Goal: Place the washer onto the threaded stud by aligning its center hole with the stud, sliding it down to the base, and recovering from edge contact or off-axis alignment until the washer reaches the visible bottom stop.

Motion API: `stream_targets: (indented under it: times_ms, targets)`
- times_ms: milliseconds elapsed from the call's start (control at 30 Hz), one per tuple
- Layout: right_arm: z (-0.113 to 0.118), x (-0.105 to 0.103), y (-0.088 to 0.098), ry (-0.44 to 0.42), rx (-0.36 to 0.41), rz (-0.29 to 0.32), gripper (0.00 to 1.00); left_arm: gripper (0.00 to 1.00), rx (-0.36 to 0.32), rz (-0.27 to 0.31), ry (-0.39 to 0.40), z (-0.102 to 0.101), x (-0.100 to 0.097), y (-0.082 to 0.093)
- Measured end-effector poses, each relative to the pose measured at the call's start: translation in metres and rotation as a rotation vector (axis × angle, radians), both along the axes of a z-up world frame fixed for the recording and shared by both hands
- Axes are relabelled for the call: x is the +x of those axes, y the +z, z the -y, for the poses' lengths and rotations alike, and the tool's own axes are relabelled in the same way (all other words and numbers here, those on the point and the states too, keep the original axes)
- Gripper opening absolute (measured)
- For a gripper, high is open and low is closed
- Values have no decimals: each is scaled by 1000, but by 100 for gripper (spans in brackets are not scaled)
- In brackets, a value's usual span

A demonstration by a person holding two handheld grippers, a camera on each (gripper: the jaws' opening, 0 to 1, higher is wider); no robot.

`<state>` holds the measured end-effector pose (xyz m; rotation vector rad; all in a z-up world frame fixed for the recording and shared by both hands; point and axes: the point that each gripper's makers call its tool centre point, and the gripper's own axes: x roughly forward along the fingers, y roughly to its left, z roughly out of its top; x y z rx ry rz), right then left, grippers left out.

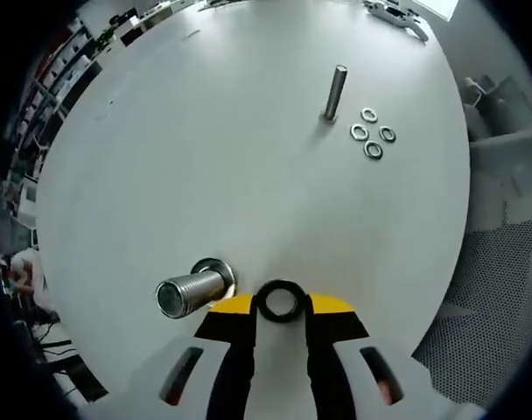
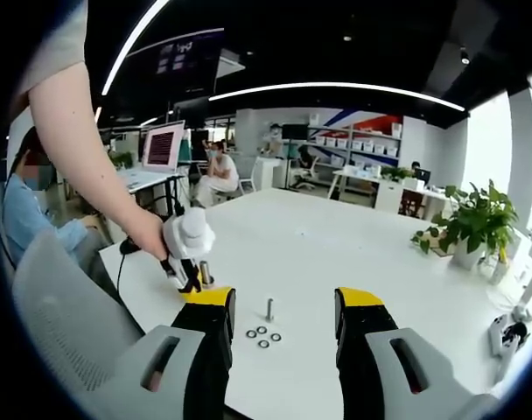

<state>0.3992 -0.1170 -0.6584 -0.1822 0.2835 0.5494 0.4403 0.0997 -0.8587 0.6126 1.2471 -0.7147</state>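
A dark washer (image 1: 281, 300) sits pinched between the yellow tips of my left gripper (image 1: 282, 308), which is shut on it. Just left of it a threaded stud (image 1: 194, 291) rises toward the camera from a ring-shaped base (image 1: 215, 265) on the white table (image 1: 205, 157). The washer is beside the stud's top, not over it. In the right gripper view a hand holds the left gripper (image 2: 188, 248) over that stud (image 2: 206, 274). My right gripper (image 2: 283, 317) stands open, with nothing between its jaws, well back from the table.
A second, thinner stud (image 1: 335, 91) stands farther off, with several loose washers (image 1: 372, 133) lying beside it; the same thinner stud (image 2: 269, 308) and loose washers (image 2: 262, 336) appear in the right gripper view. A potted plant (image 2: 476, 229) stands at the table's right. People sit at desks behind.
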Motion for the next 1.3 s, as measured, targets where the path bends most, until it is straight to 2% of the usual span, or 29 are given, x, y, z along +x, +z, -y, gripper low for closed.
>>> stream_targets:
  times_ms: [533, 800, 1100, 1300]
  targets:
    - [-1, 0, 1, 2, 3, 1, 48, 19, -13, 32, -13, -4, 1, 12]
    - [-2, -1, 0, 7, 4, -1, 48, 19, -23, 56, -16, -9, 5, 31]
    - [0, 1, 1, -5, 11, -1, 48, 19, -7, 66, -14, -24, 7, 44]
    - [0, 0, 2, -1, 7, 3, 48, 19, 7, 85, -21, -29, 15, 58]
